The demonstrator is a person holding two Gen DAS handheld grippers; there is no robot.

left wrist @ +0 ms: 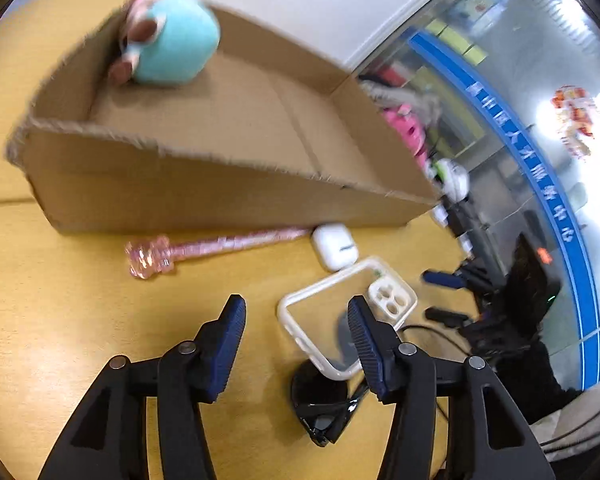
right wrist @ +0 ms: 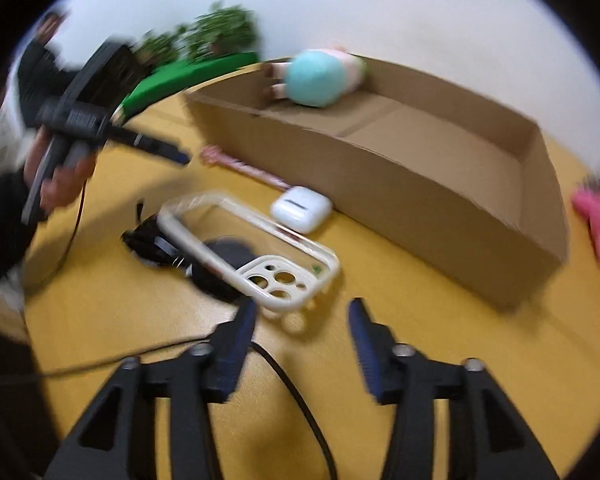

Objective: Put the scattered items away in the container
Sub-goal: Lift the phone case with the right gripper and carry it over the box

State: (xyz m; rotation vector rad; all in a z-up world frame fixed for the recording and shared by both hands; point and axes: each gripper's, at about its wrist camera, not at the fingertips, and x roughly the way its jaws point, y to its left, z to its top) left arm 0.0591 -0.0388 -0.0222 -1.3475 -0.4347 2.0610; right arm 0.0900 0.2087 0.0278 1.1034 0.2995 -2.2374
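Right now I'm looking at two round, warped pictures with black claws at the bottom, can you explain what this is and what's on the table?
There is no robot here. A person holds a handheld gripper in each hand, and each carries a wide-angle camera looking along its two fingers, hence the round, warped pictures. One picture is from the left gripper, the other from the right gripper. Both are open and hold nothing. On the yellow table stands a cardboard box with a turquoise plush toy already inside. In front of the box lie a pink wand, a white earbud case, a clear phone case and black sunglasses partly under it. In the right picture, the person's other hand appears holding the left gripper.
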